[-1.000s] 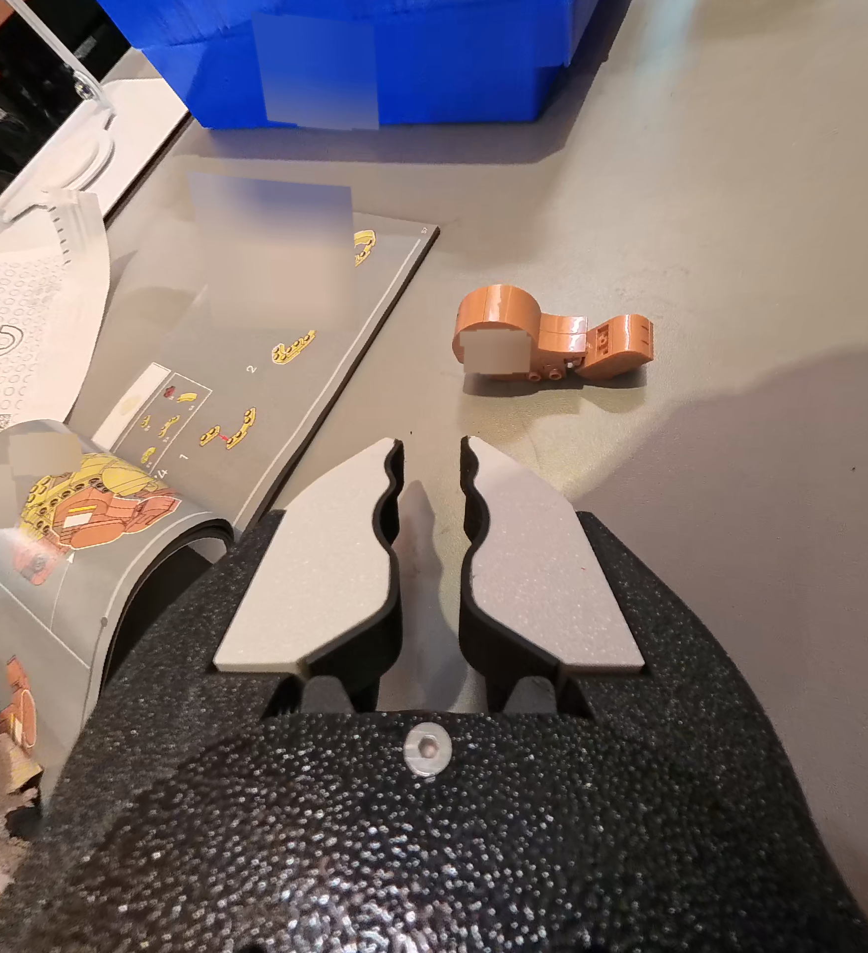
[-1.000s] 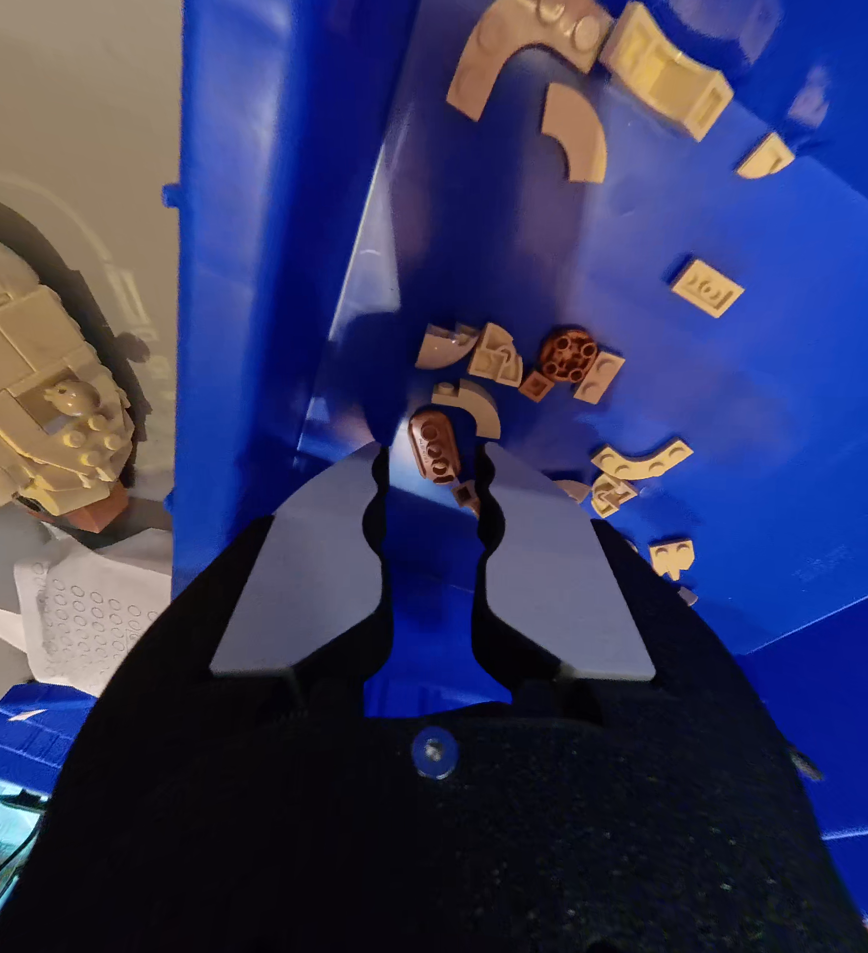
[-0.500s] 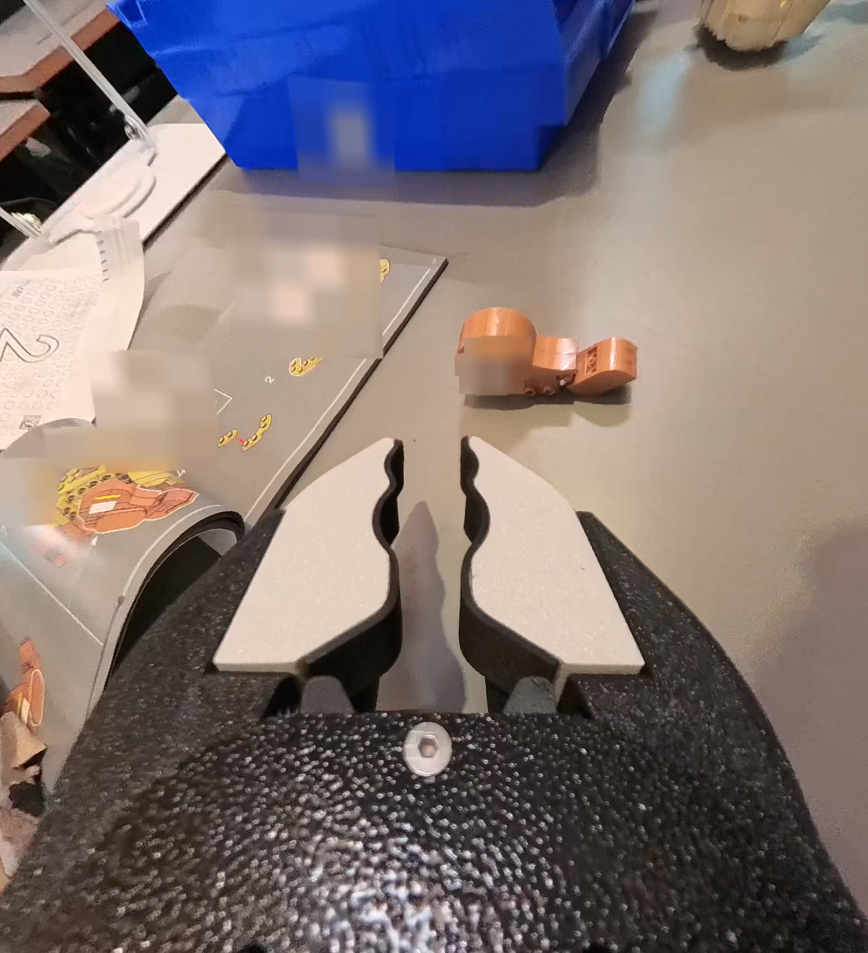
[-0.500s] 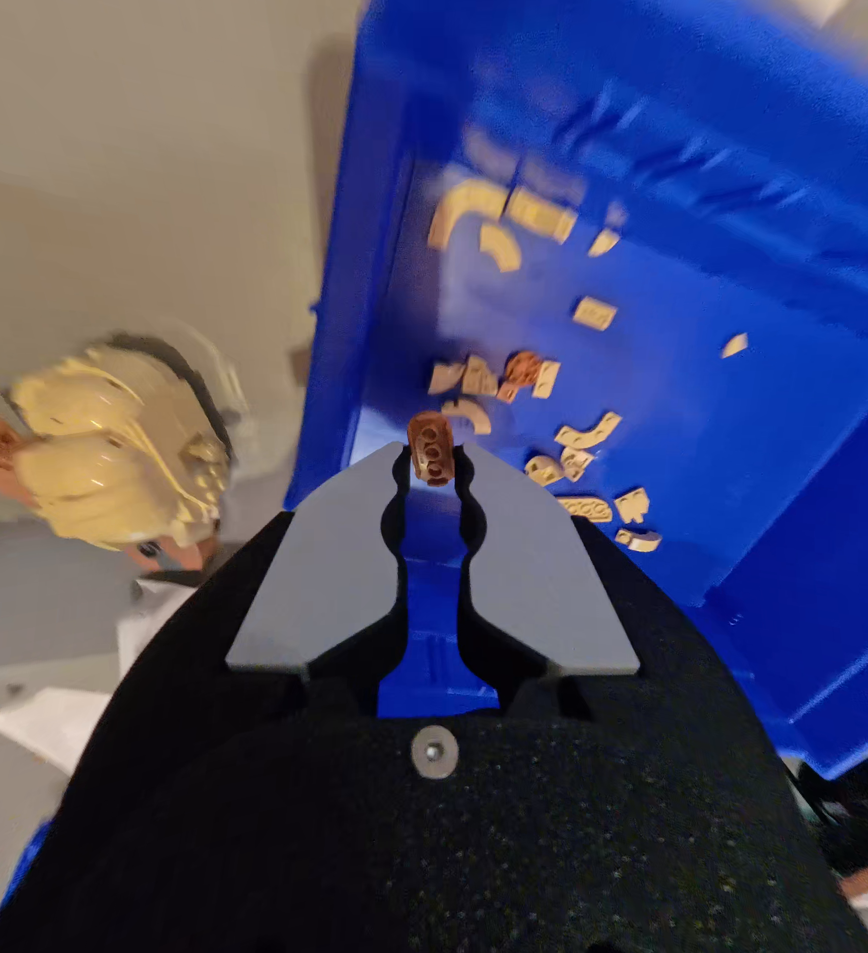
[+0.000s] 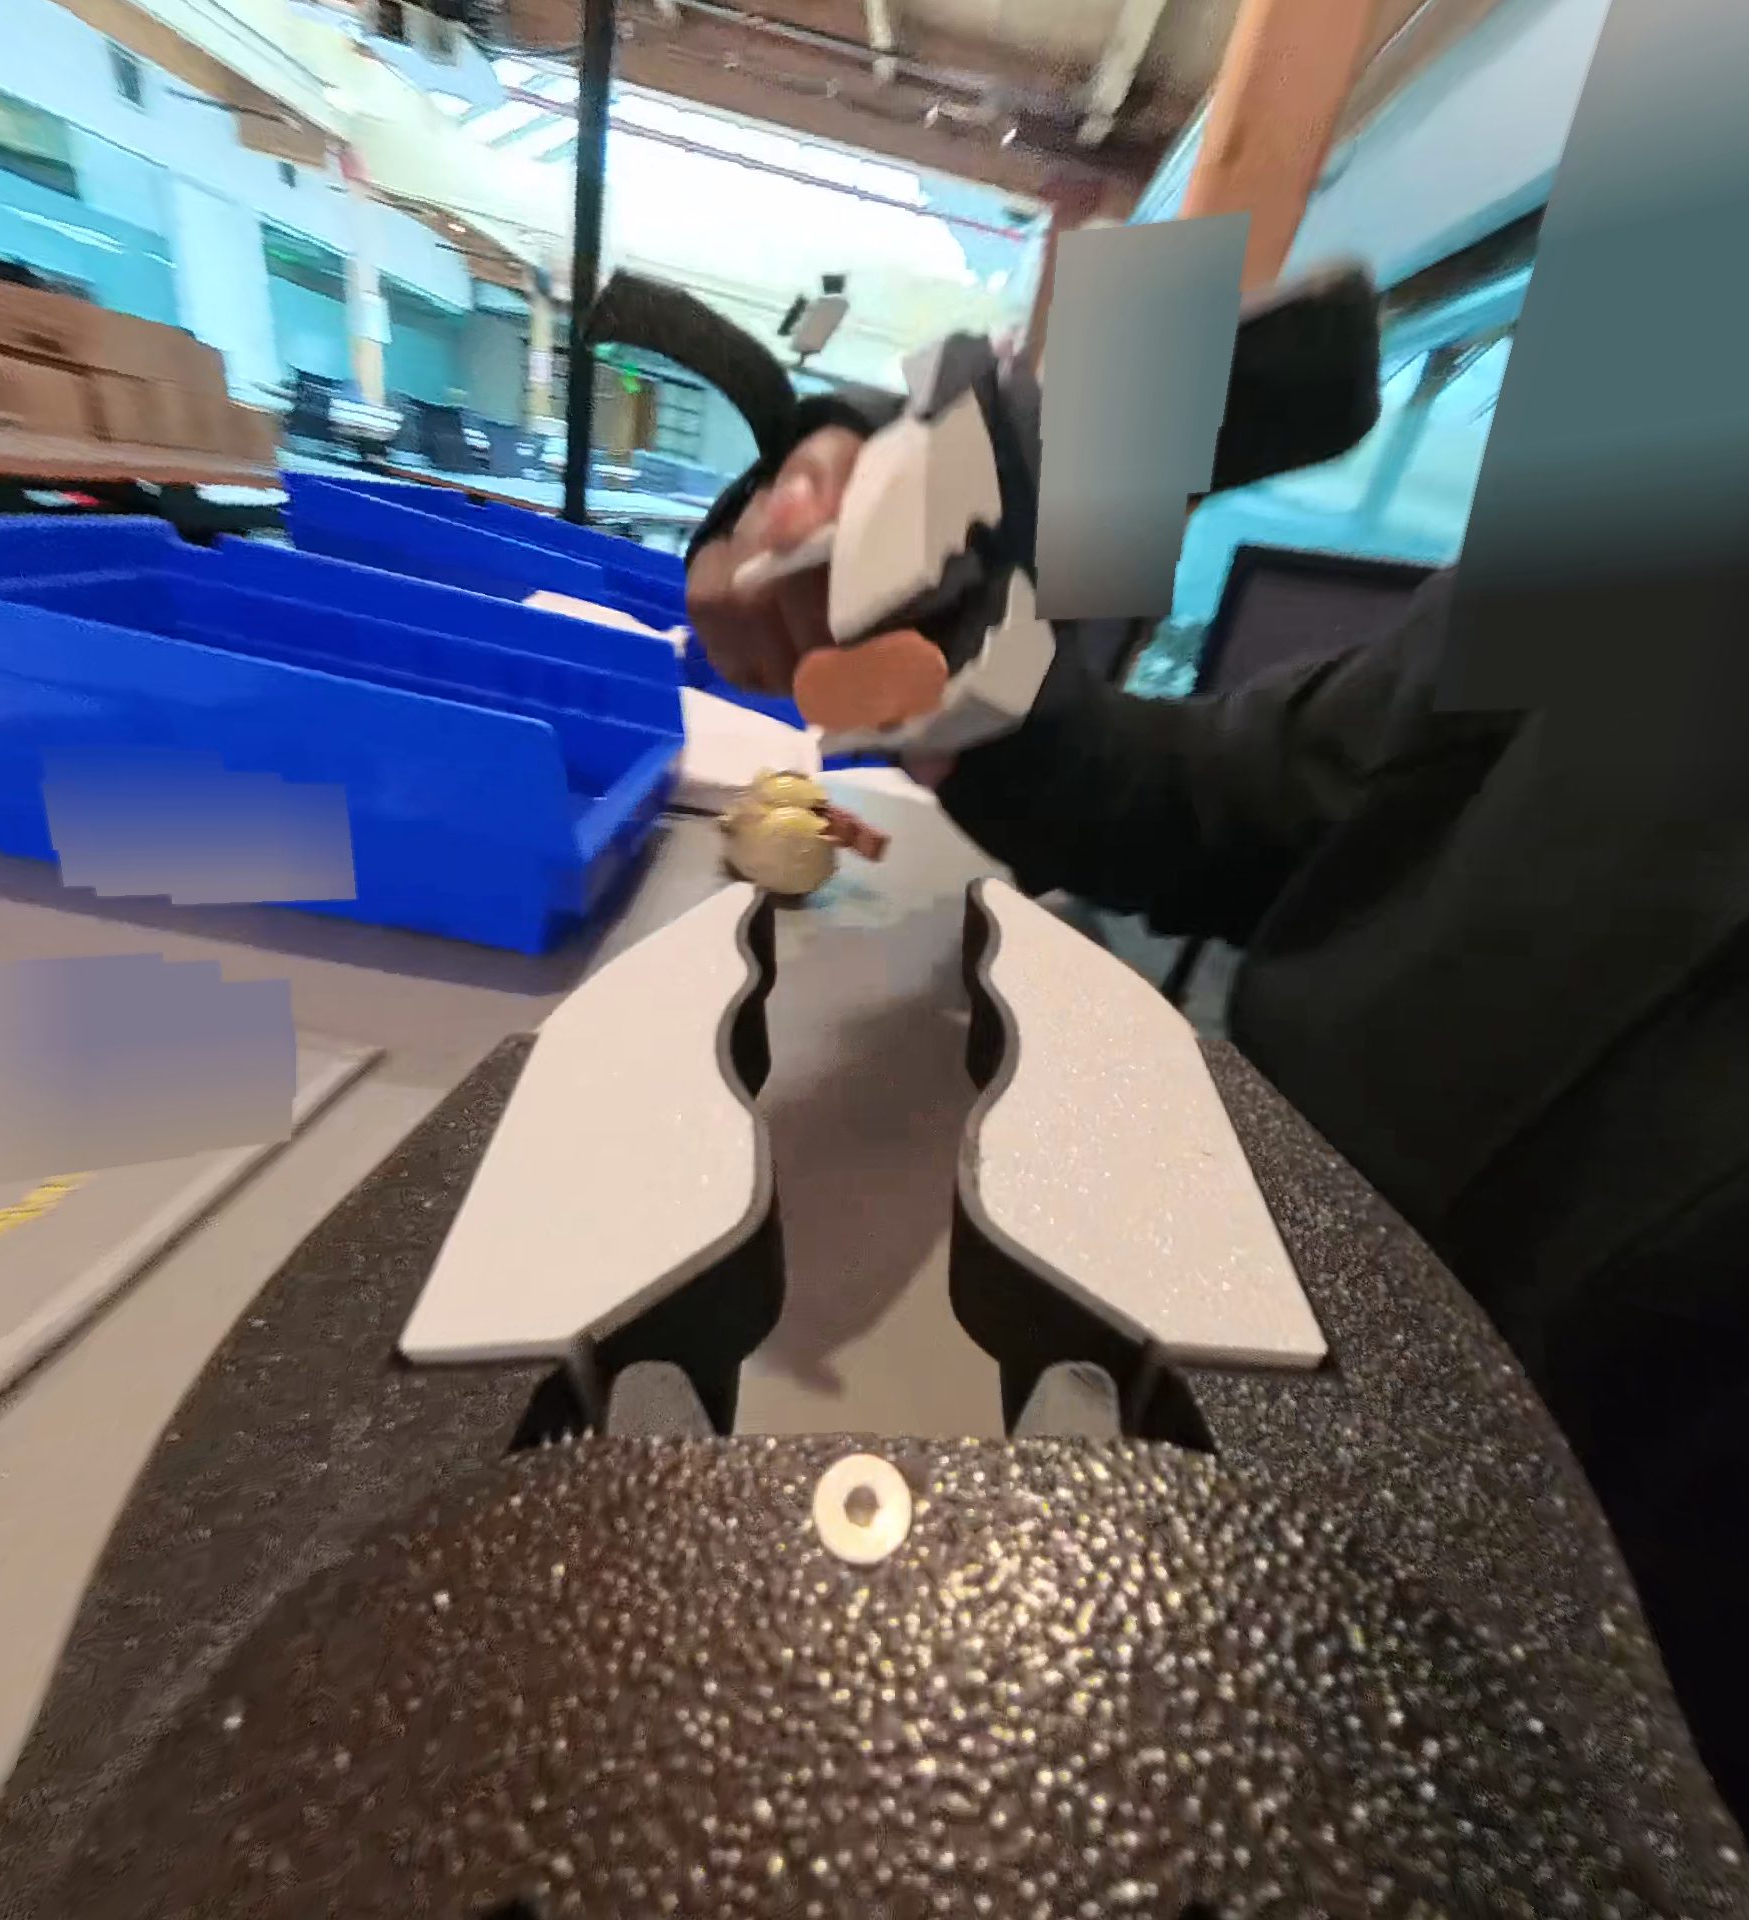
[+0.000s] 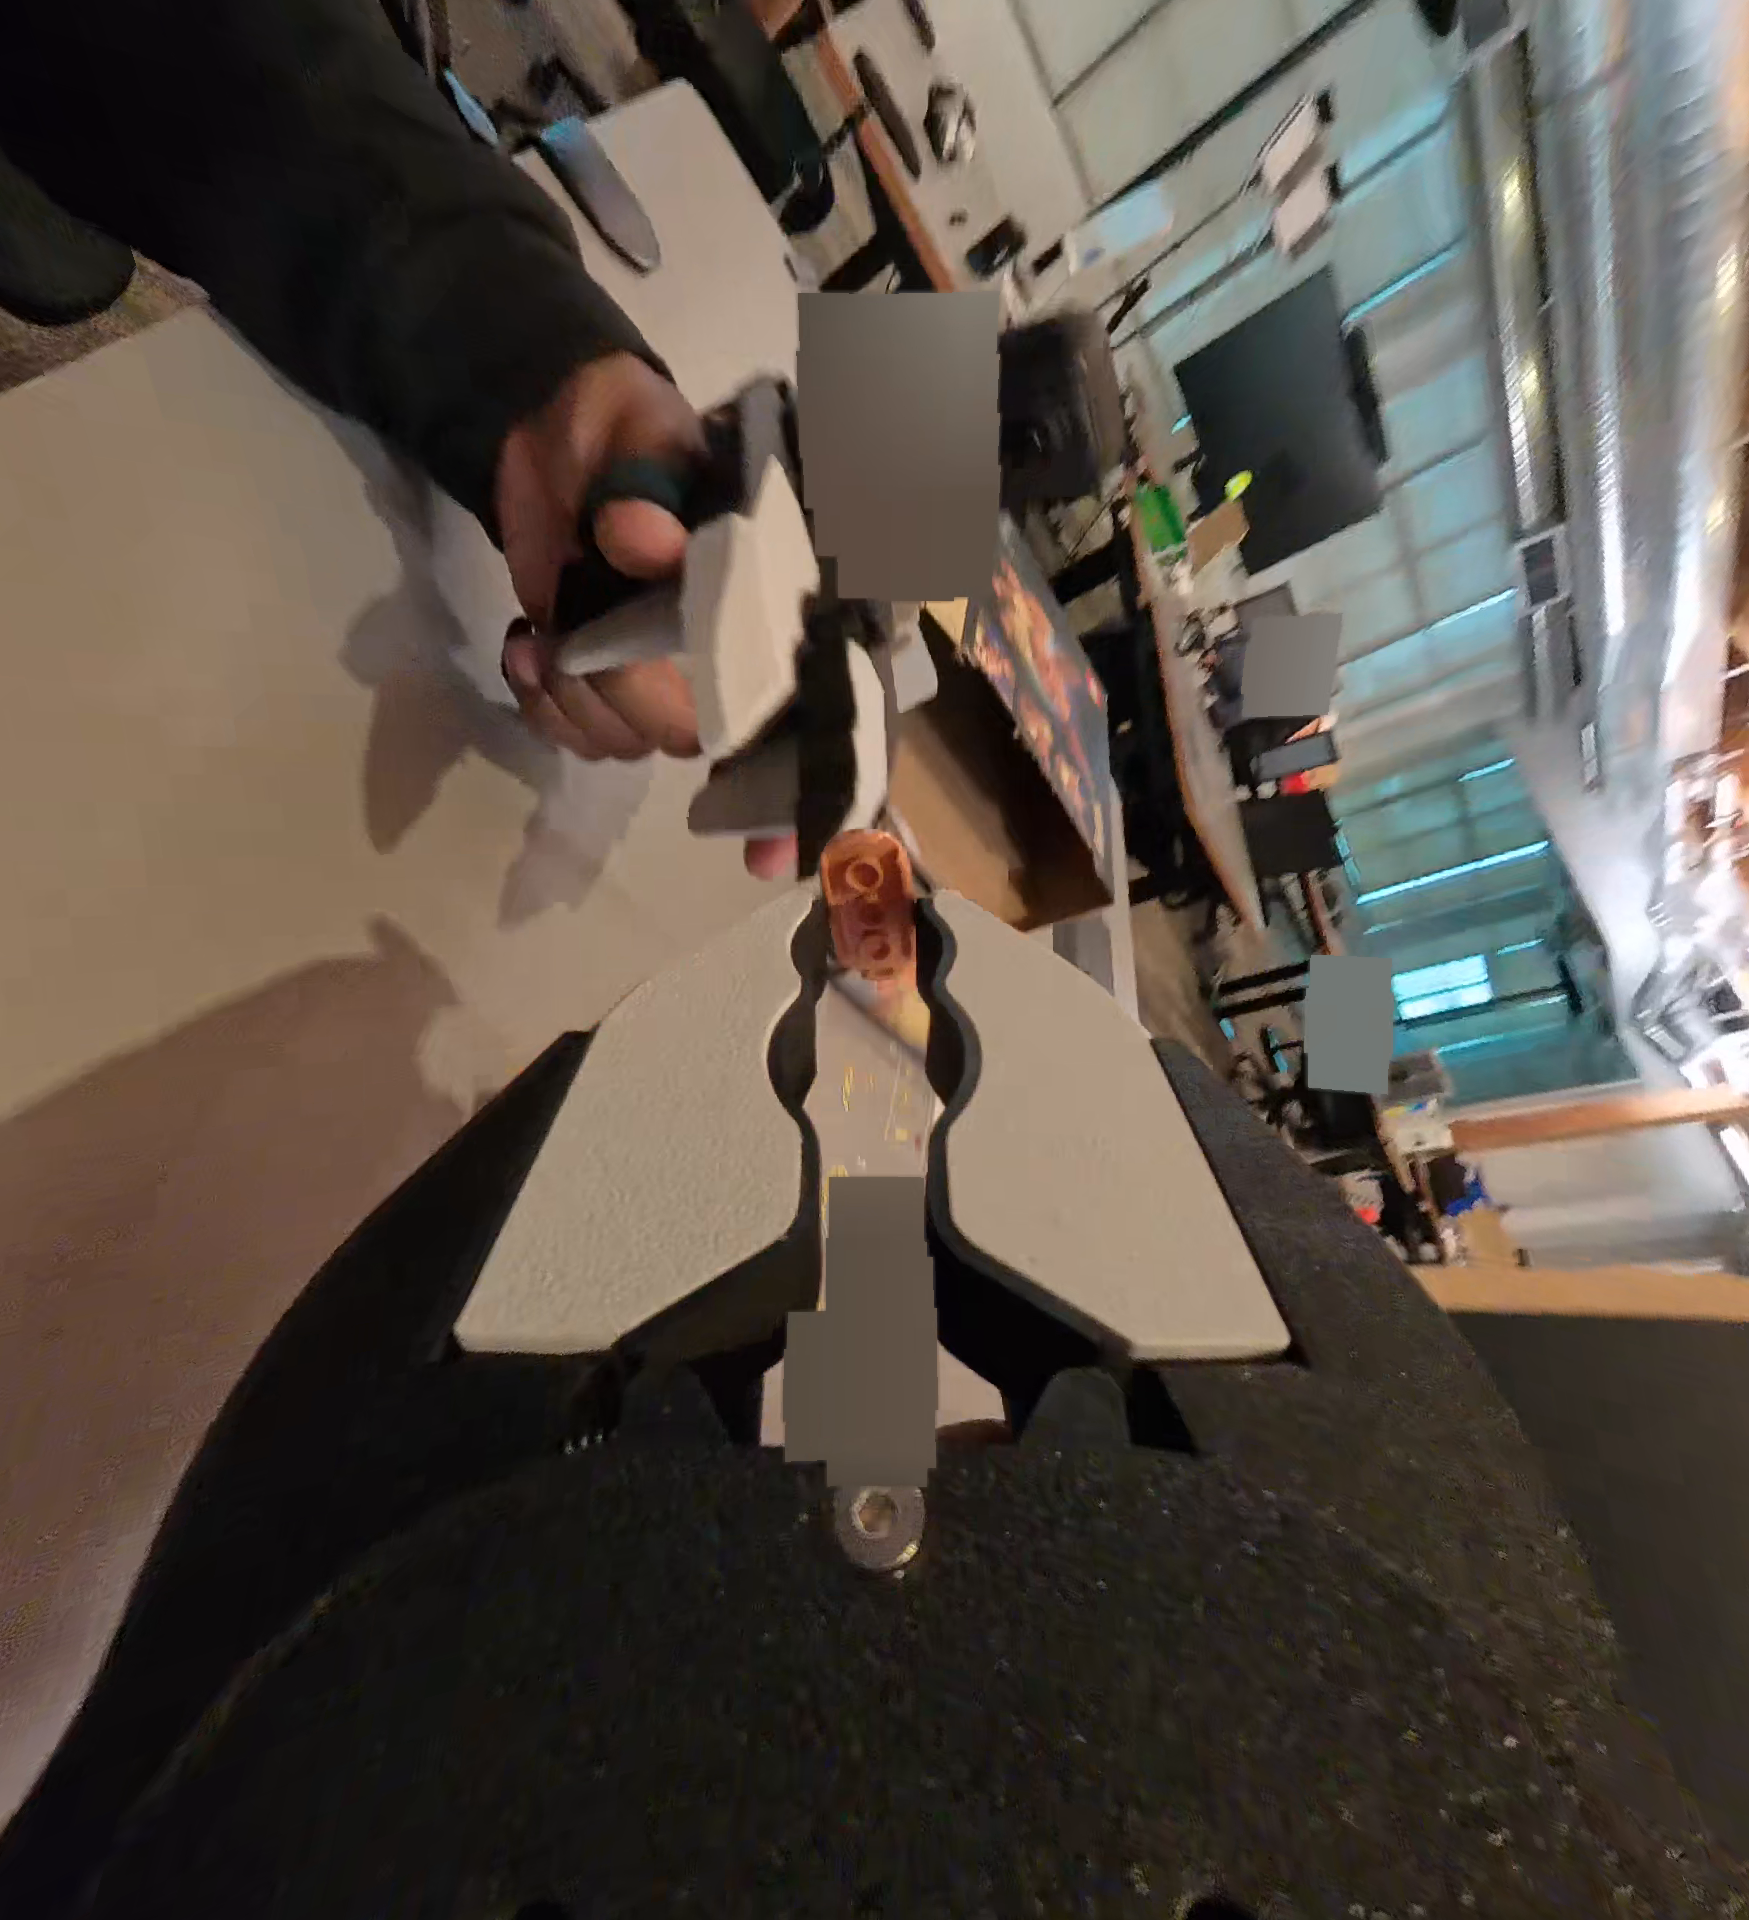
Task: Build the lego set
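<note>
Jaws on your left gripper [image 5: 865, 914] are spread wide with nothing in them, hanging over the grey surface [image 5: 226, 956]. Your right gripper [image 6: 872, 925] has its jaws pinched narrow on one small brown brick [image 6: 868, 920], up in the air. Past the left gripper sits one tan brick model [image 5: 782, 836]. Two blue bins [image 5: 330, 727] sit far left, a booklet [image 5: 70, 1247] near left.

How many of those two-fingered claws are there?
2. The left claw hangs open over the grey table. The right claw pinches a small brown brick. None seem hidden.
</note>
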Demonstrator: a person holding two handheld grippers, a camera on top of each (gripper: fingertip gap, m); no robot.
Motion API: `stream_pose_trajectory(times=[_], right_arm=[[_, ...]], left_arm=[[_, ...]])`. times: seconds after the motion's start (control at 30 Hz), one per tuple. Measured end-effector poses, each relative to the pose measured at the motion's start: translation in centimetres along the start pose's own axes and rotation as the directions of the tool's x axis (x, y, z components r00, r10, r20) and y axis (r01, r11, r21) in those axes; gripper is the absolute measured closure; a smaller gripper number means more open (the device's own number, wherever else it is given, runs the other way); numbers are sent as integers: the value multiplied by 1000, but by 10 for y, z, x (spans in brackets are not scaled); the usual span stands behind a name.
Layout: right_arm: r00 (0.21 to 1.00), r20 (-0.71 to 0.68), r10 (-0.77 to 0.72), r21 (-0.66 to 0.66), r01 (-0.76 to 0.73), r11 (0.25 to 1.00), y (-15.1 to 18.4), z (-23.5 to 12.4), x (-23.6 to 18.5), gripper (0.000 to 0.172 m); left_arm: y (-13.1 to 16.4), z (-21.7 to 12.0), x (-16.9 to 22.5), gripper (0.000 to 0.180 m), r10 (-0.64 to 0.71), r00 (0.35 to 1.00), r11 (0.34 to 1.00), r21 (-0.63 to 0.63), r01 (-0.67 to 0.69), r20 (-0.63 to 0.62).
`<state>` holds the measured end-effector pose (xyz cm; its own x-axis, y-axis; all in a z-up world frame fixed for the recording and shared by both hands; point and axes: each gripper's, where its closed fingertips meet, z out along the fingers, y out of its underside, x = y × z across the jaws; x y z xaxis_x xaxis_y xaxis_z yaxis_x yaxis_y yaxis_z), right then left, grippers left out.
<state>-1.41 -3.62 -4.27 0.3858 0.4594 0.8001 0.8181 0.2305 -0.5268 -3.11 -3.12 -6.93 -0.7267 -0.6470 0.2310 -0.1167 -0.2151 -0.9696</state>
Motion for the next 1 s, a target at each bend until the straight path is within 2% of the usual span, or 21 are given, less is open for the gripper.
stream_pose_trajectory(times=[0.1,0.23,0.33,0.47,0.53,0.73,0.9,1.0], right_arm=[[998,-47,-29,44,31,999,-9,17,-18,156],[994,-99,-38,71,45,996,-13,28,-25,156],[995,-80,-62,64,67,996,-12,34,-33,156],[995,-67,-71,68,76,995,-10,38,-39,156],[995,-68,-66,66,70,995,-8,39,-40,156],[992,-114,-43,45,49,998,0,41,-42,156],[990,-129,60,-4,-61,998,16,40,-40,149],[955,-85,285,-83,-292,953,39,41,-41,137]], left_arm=[[1,-2,7,142,-85,993,996,15,87,-77],[7,-2,12,139,-103,988,995,-16,102,-115],[9,0,16,138,-139,979,990,-35,135,-147],[14,1,13,138,-151,980,987,-65,144,-130],[17,0,13,145,-150,980,987,-80,140,-131],[23,1,6,147,-125,989,987,-113,115,-83],[27,-4,-10,147,-84,996,986,-140,86,19],[32,-15,-28,148,-25,990,981,-189,52,142]])
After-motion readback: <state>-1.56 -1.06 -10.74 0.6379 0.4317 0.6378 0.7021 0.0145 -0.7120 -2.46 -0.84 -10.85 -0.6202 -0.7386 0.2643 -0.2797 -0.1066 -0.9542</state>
